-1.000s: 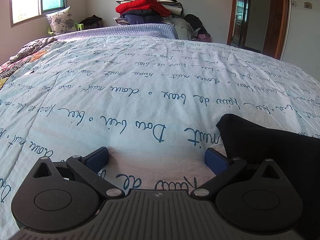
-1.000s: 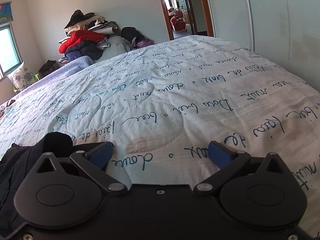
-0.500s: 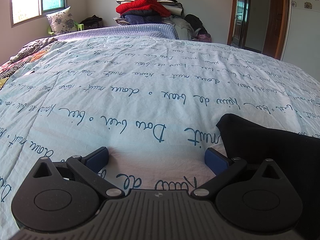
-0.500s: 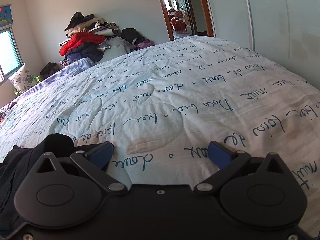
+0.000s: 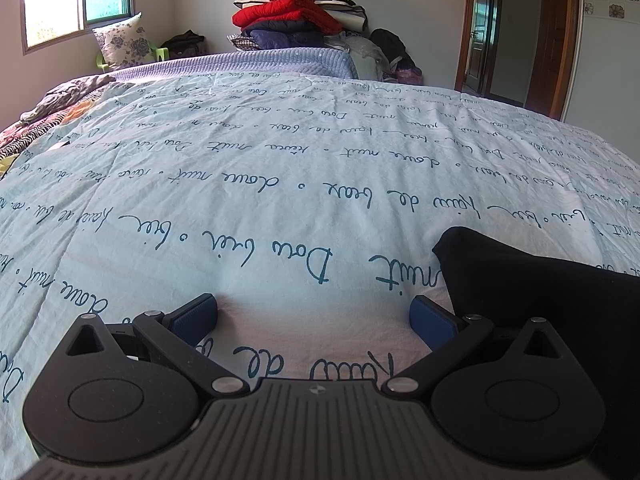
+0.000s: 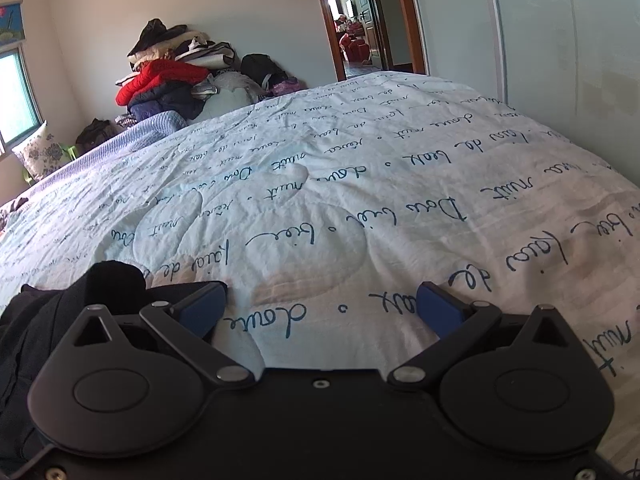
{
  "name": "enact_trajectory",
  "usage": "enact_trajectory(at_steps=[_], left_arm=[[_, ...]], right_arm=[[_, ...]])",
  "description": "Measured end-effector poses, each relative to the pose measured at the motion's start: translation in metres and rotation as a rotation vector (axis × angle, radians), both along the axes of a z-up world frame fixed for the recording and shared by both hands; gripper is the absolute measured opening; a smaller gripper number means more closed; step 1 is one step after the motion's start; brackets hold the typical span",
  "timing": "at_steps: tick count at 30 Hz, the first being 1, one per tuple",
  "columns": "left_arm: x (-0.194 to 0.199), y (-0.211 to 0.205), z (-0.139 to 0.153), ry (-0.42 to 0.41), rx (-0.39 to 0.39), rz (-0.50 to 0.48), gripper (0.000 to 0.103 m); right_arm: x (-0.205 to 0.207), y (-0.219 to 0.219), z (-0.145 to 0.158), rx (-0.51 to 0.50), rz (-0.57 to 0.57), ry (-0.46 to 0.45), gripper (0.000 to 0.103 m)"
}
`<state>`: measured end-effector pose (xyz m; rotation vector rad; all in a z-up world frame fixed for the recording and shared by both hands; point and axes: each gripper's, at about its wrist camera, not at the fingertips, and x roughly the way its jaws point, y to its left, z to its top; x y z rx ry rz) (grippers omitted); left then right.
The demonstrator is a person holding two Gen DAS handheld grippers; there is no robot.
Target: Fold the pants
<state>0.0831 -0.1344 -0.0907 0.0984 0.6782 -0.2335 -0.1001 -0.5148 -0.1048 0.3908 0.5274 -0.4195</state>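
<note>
The left claw [image 5: 314,314] is held low over the bed [image 5: 280,184], its two blue-padded fingers [image 5: 194,316] set wide apart with only the printed coverlet seen between them. The right claw [image 6: 322,312] is likewise spread, nothing being gripped between its fingers [image 6: 438,310].

The black pants [image 5: 540,296] are seen in the left wrist view at about 3 to 4 o'clock, lying on the bed just beside the claw's right finger, with one rounded corner raised toward the middle of the picture. In the right wrist view the same pants [image 6: 48,320] are found at about 8 to 9 o'clock, bunched in folds beside and partly behind the left finger; whether cloth and finger touch cannot be told.

A window [image 5: 76,0] and a flowered cushion [image 5: 120,42] are shown at 10 to 11 o'clock in the left view, and patterned bedding [image 5: 44,112] at the bed's edge at 9 to 10 o'clock is shown clearly only there. A white wall panel [image 6: 560,40] at 1 to 2 o'clock and an open doorway [image 6: 360,20] into a further room at 12 o'clock are given only by the right view. The pile of clothes [image 5: 296,20] topped by a red jacket is seen in both, at 12 o'clock in the left and at 10 to 11 o'clock [image 6: 168,80] in the right.
</note>
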Motion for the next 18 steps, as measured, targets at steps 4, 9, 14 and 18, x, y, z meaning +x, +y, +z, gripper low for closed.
enact_trajectory(at_steps=[4,9,14,18], left_arm=[[0.0,0.0,0.0,-0.002,0.003,0.001,0.103],[-0.011,0.0,0.01,-0.004,0.008,0.008,0.102],[-0.025,-0.015,0.026,0.004,0.007,-0.002,0.102],[-0.037,-0.034,0.037,-0.05,0.085,-0.026,0.102]], right_arm=[[0.001,0.0,0.001,-0.009,-0.004,0.012,0.103],[-0.011,0.017,0.026,-0.034,-0.085,-0.012,0.103],[-0.004,0.056,0.045,-0.127,0.048,-0.003,0.103],[0.004,0.077,0.047,-0.15,0.14,-0.014,0.103]])
